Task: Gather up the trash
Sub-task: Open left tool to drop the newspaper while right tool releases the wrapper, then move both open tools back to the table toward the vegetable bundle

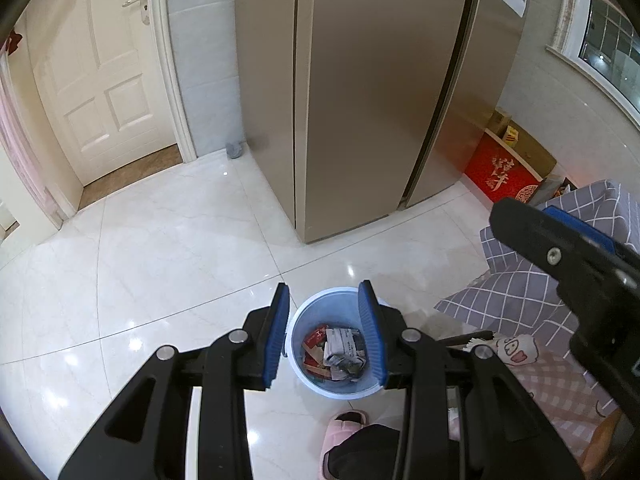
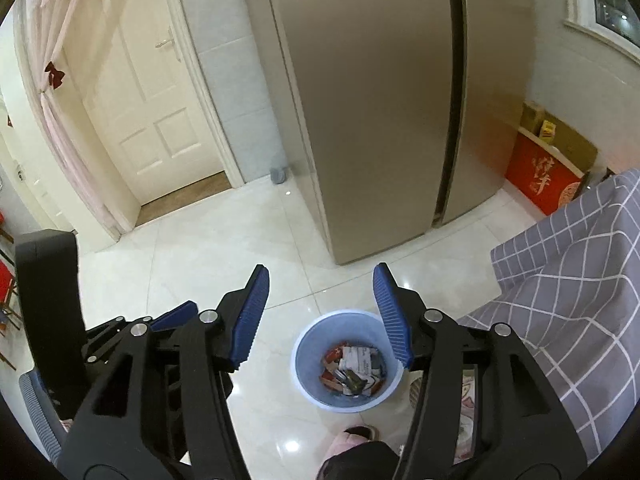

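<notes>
- Straight ahead of you stands the tall bronze fridge [image 1: 360, 100], its 2 doors shut, rising from the pale tiled floor [image 1: 160, 248].
- Left of it, past a strip of grey wall tiles, your view takes in a cream panelled door [image 1: 100, 80], closed, with a metal lever handle.
- On your right a grey cloth with a white grid pattern [image 2: 572, 280] hangs down to the floor, and behind it a red box with gold lettering [image 1: 500, 172] sits against the wall beside the fridge.
- Below both tools sits the blue bin [image 2: 347, 360], upright on the tiles, near the cloth's edge; you are looking down into its mouth.
- Inside the bin lies the trash [image 1: 340, 354]: crumpled printed paper, red wrappers and a dark scrap on top, all down at the bottom.
- Your left gripper [image 1: 326, 336] hangs over the bin with its blue pads partly apart and nothing between them; only the bin shows through the gap.
- Your right gripper [image 2: 320, 316] stands wider, its pads spread with nothing in them, above the bin's rim.
- At your feet a pink slipper [image 1: 346, 428] shows just this side of the bin.
</notes>
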Tool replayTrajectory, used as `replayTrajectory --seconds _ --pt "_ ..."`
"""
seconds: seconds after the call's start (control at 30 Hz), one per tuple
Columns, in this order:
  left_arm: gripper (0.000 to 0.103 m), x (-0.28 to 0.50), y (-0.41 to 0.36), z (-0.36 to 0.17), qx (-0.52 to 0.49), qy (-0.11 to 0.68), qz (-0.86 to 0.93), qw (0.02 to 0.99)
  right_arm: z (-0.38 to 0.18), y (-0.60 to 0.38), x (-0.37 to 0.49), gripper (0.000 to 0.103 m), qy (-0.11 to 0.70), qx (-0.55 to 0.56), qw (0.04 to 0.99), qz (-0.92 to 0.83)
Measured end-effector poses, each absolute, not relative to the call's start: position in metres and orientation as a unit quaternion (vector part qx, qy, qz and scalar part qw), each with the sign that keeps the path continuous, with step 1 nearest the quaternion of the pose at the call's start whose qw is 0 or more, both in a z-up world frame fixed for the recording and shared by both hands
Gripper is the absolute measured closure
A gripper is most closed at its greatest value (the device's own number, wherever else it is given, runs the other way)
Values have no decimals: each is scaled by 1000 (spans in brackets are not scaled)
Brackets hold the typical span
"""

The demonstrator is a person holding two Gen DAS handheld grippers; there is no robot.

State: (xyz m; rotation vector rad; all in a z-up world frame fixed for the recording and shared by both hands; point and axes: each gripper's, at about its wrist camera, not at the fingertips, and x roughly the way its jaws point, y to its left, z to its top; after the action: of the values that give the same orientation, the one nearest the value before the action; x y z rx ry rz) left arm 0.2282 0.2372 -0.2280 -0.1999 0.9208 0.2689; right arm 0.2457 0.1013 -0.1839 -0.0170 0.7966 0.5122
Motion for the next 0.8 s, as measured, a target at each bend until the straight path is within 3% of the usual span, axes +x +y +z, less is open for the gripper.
replayTrajectory --seconds 0.57,0.8 --pt "63 221 223 -215 -86 433 122 889 -177 77 235 46 384 7 895 228" --pt "51 213 192 -196 -68 418 107 899 -162 42 221 42 373 29 903 211"
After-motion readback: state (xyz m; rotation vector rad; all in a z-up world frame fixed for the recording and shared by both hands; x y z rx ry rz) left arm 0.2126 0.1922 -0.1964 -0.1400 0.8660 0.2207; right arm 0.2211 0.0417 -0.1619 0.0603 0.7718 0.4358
